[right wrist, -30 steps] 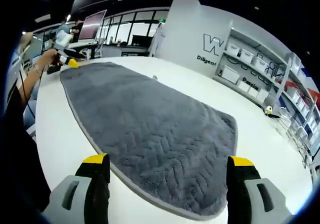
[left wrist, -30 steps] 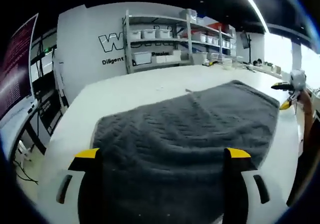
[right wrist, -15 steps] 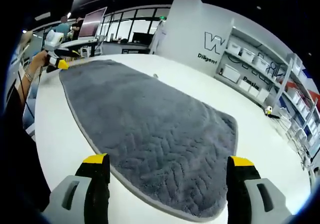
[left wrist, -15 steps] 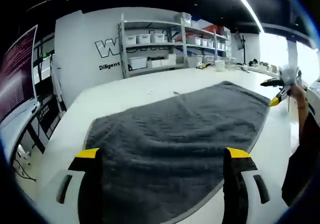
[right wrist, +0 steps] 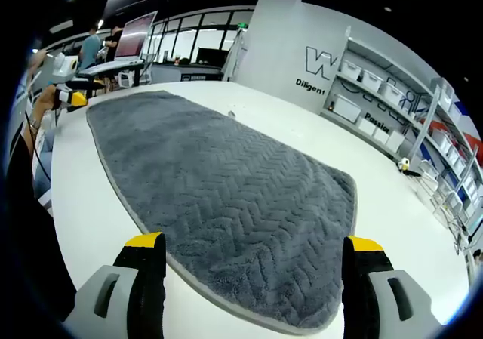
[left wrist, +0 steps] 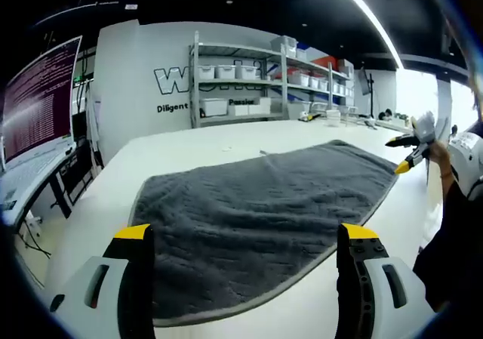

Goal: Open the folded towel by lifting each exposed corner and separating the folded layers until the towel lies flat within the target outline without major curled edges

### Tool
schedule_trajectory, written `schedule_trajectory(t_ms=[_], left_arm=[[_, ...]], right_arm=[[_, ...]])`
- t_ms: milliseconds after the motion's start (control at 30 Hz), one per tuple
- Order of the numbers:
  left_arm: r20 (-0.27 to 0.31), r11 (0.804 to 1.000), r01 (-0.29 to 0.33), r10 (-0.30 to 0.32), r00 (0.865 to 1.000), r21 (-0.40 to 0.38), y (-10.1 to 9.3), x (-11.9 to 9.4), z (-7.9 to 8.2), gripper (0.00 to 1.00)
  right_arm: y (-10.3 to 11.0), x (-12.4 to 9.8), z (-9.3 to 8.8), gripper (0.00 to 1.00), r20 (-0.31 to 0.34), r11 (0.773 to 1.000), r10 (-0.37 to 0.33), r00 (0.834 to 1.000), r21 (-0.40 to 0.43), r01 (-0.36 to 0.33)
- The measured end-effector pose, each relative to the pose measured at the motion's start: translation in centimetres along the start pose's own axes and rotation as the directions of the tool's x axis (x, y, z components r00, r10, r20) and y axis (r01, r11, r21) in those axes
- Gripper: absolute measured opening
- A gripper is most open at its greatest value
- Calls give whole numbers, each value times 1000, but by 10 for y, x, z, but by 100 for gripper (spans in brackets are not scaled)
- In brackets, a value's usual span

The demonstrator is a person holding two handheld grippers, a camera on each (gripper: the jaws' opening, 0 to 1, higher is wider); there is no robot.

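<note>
The towel (right wrist: pixel 226 195) is dark grey, with a raised herringbone pile and a lighter bound hem. It lies spread in a single visible layer on the white table (right wrist: pixel 249 116), and no folded-over corner shows in either view. In the left gripper view the towel (left wrist: pixel 256 211) sits slightly rumpled along its near edge, with shallow ridges in the pile; the far end appears flat.

Handling judgement: the fabric looks thick, soft and limp, with no stiffness of its own. It is likely to sag and drag when lifted at one point, and the pile should give the jaws good friction. The best places to take hold appear to be the hem at a corner, where the binding is firmest. A pinch in mid-fabric would probably bunch the cloth and raise new wrinkles. No target outline can be made out on the table.

The left gripper (left wrist: pixel 245 237) hovers above the near edge with its jaws spread wide and nothing between them. The right gripper (right wrist: pixel 253 245) is likewise spread and empty, just above its own near hem. In the left gripper view the right gripper (left wrist: pixel 411 146) appears at the towel's far corner, held by a hand.

Storage shelves (left wrist: pixel 249 75) with white bins stand behind the table, against a wall with lettering.
</note>
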State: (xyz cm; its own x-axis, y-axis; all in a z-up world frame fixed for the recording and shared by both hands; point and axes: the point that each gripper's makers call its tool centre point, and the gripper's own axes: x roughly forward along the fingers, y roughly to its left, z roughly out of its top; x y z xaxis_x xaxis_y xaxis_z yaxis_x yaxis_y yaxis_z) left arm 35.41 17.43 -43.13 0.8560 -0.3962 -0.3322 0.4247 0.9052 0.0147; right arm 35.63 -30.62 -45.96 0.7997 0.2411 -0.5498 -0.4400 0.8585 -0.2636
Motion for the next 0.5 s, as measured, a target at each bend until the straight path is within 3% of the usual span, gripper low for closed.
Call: schedule_trajectory(t_ms=[333,500], left_arm=[[19,998,-15,17,1000,-60,4,-9,-16,99],[43,997,-19,23,999,-76,6,-14,-12,99]], right_arm=[[3,1,4,99,10,1000,13,1000,-2,-13],[2,0,2,99,5,1000,6,1000,1,-6]])
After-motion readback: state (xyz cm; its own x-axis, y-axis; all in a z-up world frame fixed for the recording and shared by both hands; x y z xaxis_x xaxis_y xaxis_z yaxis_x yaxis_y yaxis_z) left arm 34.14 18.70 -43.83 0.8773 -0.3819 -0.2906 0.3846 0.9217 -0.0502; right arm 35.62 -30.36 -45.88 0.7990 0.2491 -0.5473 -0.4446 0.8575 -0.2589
